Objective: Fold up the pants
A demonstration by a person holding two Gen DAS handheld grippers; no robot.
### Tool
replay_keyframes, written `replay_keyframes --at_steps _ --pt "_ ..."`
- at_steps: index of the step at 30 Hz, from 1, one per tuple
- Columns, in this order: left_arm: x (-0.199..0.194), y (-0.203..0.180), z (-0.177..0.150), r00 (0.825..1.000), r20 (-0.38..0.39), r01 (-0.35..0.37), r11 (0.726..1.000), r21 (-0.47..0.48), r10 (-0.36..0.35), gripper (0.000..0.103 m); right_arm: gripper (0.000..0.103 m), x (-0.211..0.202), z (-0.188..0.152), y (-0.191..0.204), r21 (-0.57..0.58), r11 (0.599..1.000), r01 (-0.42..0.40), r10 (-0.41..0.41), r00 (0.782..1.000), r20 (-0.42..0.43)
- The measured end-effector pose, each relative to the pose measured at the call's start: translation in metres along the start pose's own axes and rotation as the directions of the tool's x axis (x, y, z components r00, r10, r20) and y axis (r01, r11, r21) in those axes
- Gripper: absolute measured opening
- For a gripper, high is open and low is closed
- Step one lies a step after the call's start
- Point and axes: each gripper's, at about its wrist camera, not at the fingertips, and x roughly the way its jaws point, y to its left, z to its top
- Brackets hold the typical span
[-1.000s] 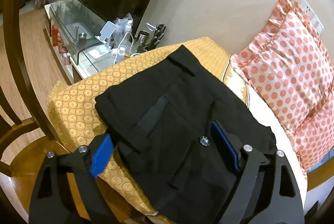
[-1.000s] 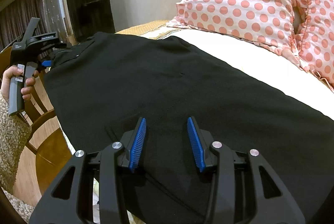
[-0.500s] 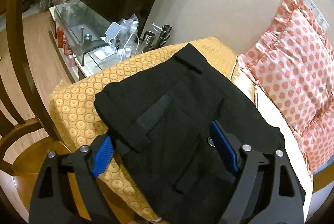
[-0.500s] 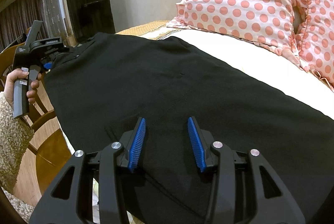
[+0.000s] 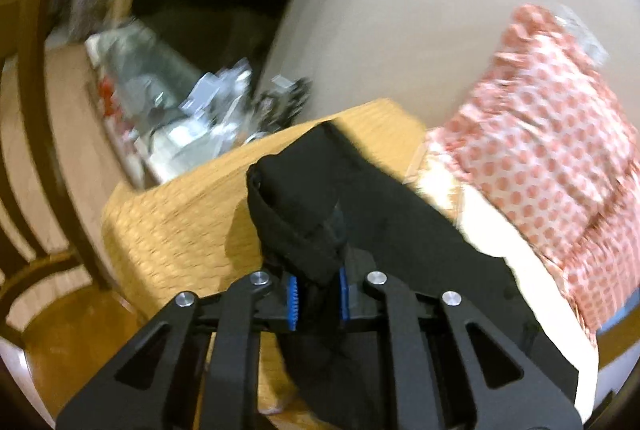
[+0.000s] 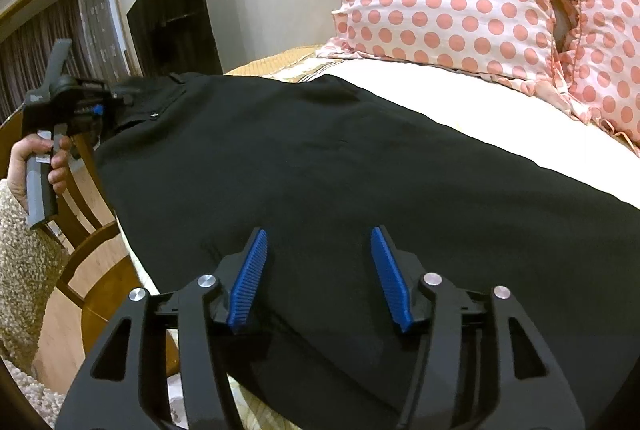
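Black pants [image 6: 320, 165] lie spread across the bed, waistband end at the left. My left gripper [image 5: 316, 294] is shut on the bunched waistband of the pants [image 5: 304, 222] and holds it lifted a little off the yellow patterned cover [image 5: 172, 222]. It also shows in the right wrist view [image 6: 96, 109], held by a hand at the pants' far left end. My right gripper [image 6: 320, 270] is open, its blue pads on either side of a stretch of black fabric near the pants' front edge.
Pink polka-dot pillows [image 6: 460, 1] lean against the wall at the back. A white sheet [image 6: 460, 105] lies under the pants. A wooden chair [image 6: 80, 242] stands at the bed's left side. A glass stand with clutter [image 5: 188, 109] and a dark TV [image 6: 176, 17] are beyond.
My left gripper has closed on the waistband and pulled it up into a bunch; its view is blurred by motion. My right gripper stays open in place.
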Motion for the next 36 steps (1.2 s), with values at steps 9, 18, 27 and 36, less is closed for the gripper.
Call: replay_keyframes --at_steps 9,18,27,36 --pt "-0.040 -0.119 -0.006 0.977 0.012 0.203 0.947 0.249 -0.212 0.012 0.057 -0.035 -0.005 -0.030 0.128 0.992 -0.016 0.005 0.997 0.082" --pt "-0.071 -0.272 -0.058 0.870 -0.144 0.478 0.739 0.474 -0.471 0.011 0.057 -0.084 -0.021 -0.077 0.277 0.959 0.056 -0.100 0.984 0.150" --pt "-0.076 -0.383 -0.228 0.675 -0.538 0.734 0.388 0.557 -0.505 0.012 0.057 -0.143 -0.065 -0.132 0.450 0.861 0.236 -0.327 0.935 0.135" --pt "-0.072 -0.393 -0.259 0.661 -0.559 0.749 0.394 0.532 -0.501 0.012 0.059 -0.179 -0.091 -0.165 0.518 0.782 0.346 -0.459 0.882 0.104"
